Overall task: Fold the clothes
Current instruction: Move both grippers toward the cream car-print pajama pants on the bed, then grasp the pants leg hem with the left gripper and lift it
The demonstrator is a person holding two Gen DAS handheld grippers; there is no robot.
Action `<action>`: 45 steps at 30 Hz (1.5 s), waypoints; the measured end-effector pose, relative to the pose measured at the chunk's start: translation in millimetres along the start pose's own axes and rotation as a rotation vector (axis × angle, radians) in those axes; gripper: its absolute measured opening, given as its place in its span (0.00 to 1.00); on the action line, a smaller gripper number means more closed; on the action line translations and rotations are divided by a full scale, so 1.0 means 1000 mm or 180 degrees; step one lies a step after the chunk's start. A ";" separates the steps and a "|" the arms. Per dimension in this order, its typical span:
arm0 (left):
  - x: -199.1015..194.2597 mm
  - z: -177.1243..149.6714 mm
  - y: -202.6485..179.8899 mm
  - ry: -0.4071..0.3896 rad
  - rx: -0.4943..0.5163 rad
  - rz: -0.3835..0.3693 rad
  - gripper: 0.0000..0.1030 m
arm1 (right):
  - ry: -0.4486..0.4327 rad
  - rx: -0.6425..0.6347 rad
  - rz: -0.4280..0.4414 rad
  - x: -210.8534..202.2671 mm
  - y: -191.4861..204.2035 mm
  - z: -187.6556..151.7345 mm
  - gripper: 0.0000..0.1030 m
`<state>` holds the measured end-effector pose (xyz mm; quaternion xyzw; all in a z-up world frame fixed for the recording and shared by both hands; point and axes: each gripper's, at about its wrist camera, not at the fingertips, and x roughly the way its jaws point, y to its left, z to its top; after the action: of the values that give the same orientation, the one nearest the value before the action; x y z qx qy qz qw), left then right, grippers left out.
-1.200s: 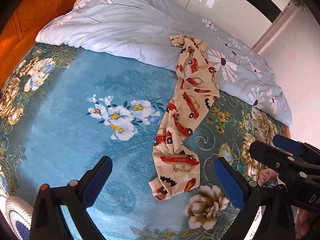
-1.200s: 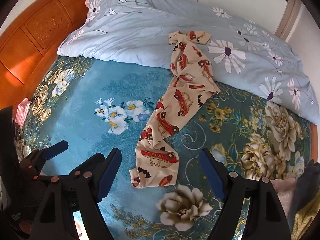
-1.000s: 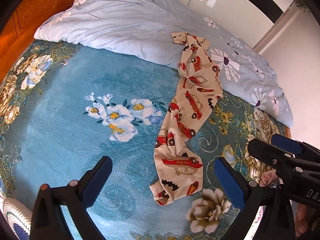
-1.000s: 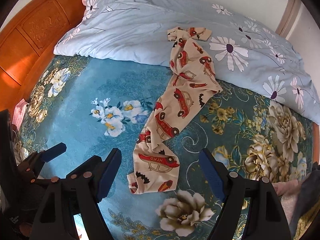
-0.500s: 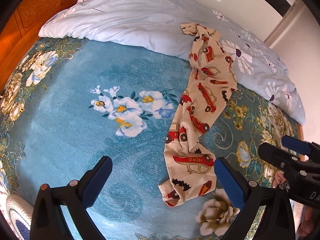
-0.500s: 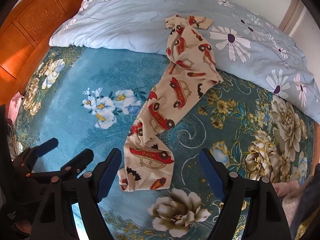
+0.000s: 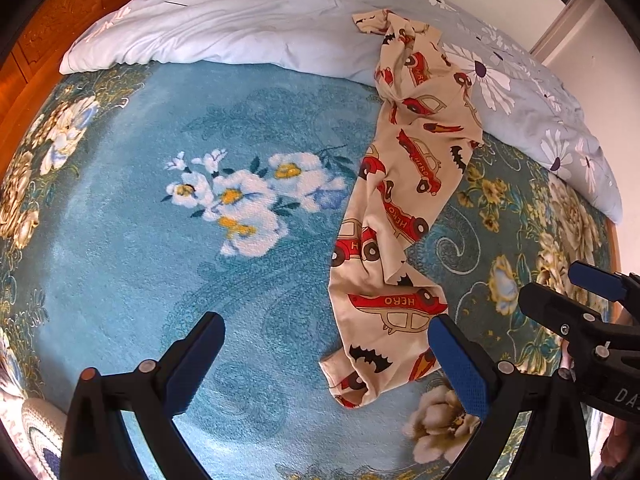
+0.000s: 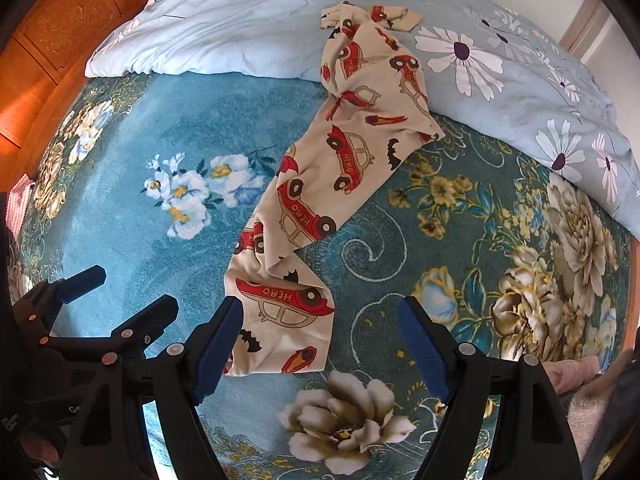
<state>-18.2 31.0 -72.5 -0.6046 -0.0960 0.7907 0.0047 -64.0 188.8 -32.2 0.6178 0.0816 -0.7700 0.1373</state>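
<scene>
A cream garment [image 8: 320, 184] printed with red cars lies stretched along the bed, its far end up on the pale blue duvet [image 8: 248, 28], its near end on the teal floral blanket [image 8: 120, 208]; both claws hang above that near end. The left claw [image 7: 326, 364] gapes wide and empty; the right claw [image 8: 320, 344] likewise stands wide with nothing gripped.

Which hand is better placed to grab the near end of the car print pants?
Probably the right. The right tool is open with the pants' near end between its fingers; the left tool frames mostly bare blanket.
</scene>
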 end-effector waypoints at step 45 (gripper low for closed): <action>0.113 0.015 0.026 0.0598 -0.0959 -0.0126 0.98 | 0.0315 0.0058 -0.0104 0.068 -0.028 0.024 0.78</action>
<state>-60.1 17.6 -181.1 -0.6677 -0.2244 0.7072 -0.0615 -108.8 200.4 -94.6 0.6549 0.0914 -0.7413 0.1149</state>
